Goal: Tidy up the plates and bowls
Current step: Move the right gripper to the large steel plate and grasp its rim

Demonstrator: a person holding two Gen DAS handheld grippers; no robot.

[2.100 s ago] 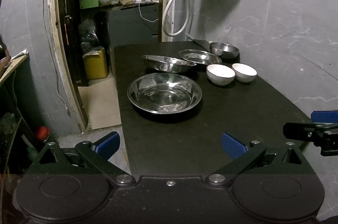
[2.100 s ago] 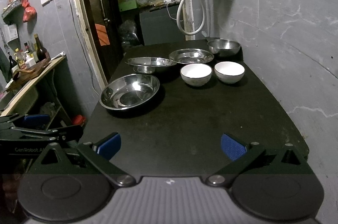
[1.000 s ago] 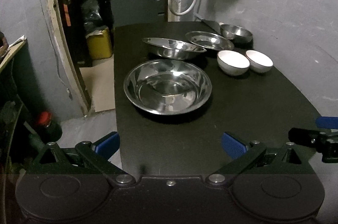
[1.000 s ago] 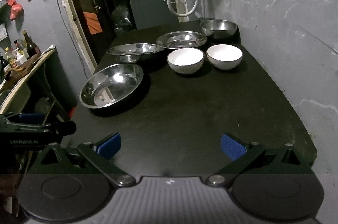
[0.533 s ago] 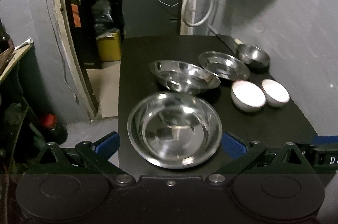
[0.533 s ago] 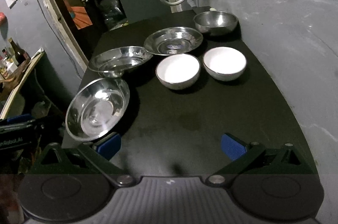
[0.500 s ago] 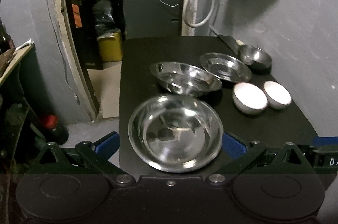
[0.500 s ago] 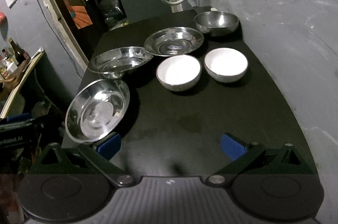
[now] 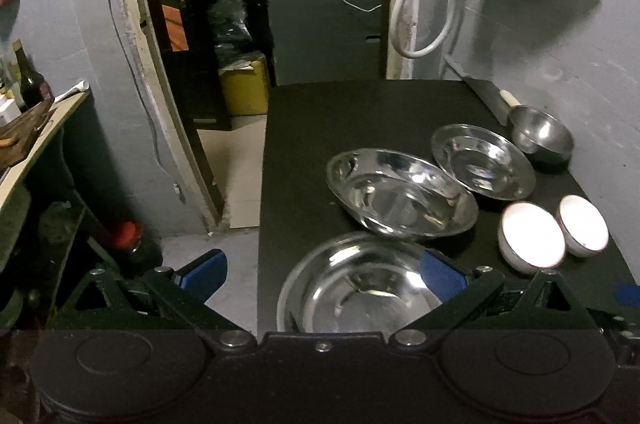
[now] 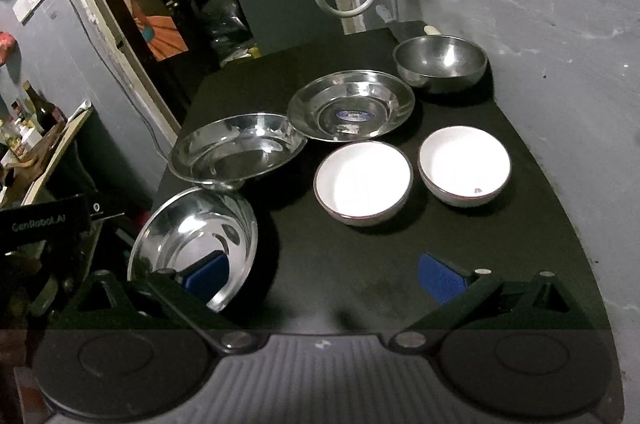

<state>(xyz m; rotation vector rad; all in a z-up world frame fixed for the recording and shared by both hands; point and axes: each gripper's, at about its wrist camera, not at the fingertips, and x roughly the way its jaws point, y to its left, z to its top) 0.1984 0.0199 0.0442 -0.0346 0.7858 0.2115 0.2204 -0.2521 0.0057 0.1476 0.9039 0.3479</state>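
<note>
Black table point(image 10: 400, 272) stands against a grey wall point(image 10: 560, 24), beside an open doorway point(image 9: 256, 24). It carries six vessels.

Largest: a steel plate point(image 9: 360, 288) at the near left edge, directly ahead of the left gripper point(image 9: 322, 270). Behind it, a second deep steel plate point(image 9: 400, 196), tilted, its near side resting on something hidden beneath. Next back and to the right, a flatter steel plate point(image 10: 352, 104) bearing a small label at centre. A steel bowl point(image 10: 440, 64) sits at the far right corner by the wall.

Two white bowls point(image 10: 364, 180) point(image 10: 464, 164) stand side by side, close but apart, in front of the labelled plate.

Left gripper jaws spread wide, holding nothing; one blue pad point(image 9: 444, 272) overlaps the near plate's rim in view, contact cannot be confirmed. Right gripper point(image 10: 322, 276) jaws likewise spread and empty above bare tabletop.
</note>
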